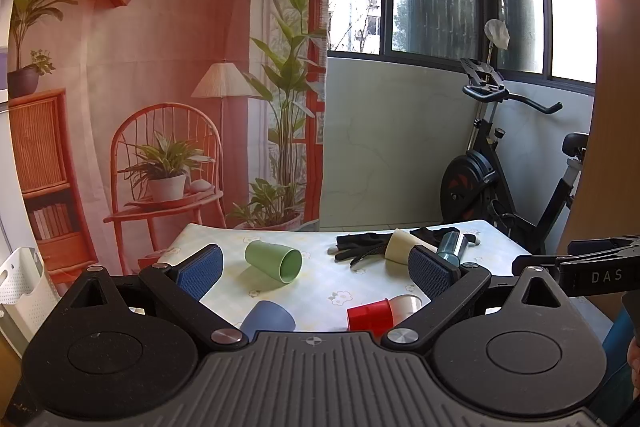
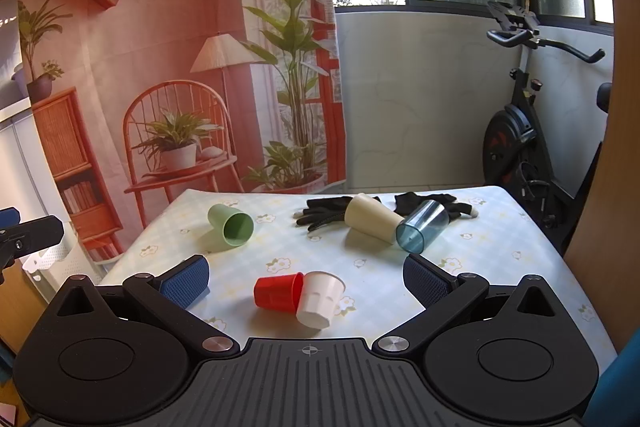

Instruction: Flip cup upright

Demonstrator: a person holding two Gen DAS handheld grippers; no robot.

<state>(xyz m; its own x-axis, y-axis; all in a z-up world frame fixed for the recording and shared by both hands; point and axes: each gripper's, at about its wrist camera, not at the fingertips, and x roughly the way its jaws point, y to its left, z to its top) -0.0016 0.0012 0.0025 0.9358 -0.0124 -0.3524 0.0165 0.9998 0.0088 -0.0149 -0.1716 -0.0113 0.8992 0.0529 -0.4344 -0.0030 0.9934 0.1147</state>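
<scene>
Both claws are spread wide with nothing in them, left claw [image 1: 316, 269] and right claw [image 2: 306, 277] hovering over the desk [image 2: 500, 267]. The green cup [image 2: 232, 227] lies on its side at far left, red cup [image 2: 278, 291] and white cup [image 2: 320, 301] touching near the front.

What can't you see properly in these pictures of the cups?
- Blue cup: left wrist view, its lower part hidden behind the left claw; absent from the right wrist view.
- White cup: left wrist view, mostly hidden behind the red cup and a claw finger.
- Clear blue cup: left wrist view, partly hidden by that finger.
- Black gloves: right wrist view, partly covered by the cream cup.
</scene>
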